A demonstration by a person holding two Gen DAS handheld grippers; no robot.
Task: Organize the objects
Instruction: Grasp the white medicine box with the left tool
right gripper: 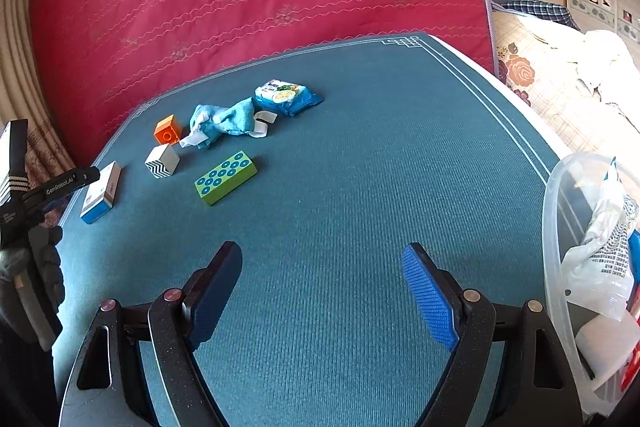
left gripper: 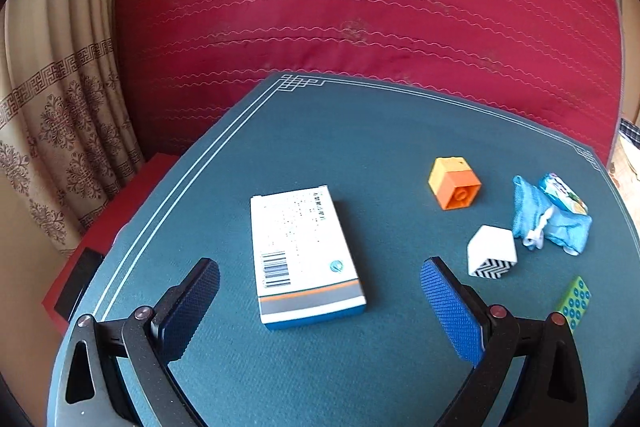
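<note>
A white and blue box (left gripper: 304, 255) lies flat on the teal table, just ahead of my left gripper (left gripper: 320, 279), which stands open and apart from it. To its right sit an orange brick (left gripper: 454, 183), a white cube (left gripper: 492, 251) with zigzag side, a blue cloth (left gripper: 536, 215), a snack packet (left gripper: 562, 193) and a green dotted block (left gripper: 576, 301). My right gripper (right gripper: 322, 263) is open over bare table. In the right wrist view the box (right gripper: 102, 193), cube (right gripper: 162, 161), green block (right gripper: 226, 177), orange brick (right gripper: 168, 133), cloth (right gripper: 224, 123) and packet (right gripper: 286, 95) lie far left.
A clear plastic bin (right gripper: 560, 211) holding bags stands at the table's right edge. A red quilted mattress (left gripper: 360, 7) rises behind the table. A curtain (left gripper: 52, 107) hangs at left. A red item (left gripper: 104, 223) sits beside the table's left edge.
</note>
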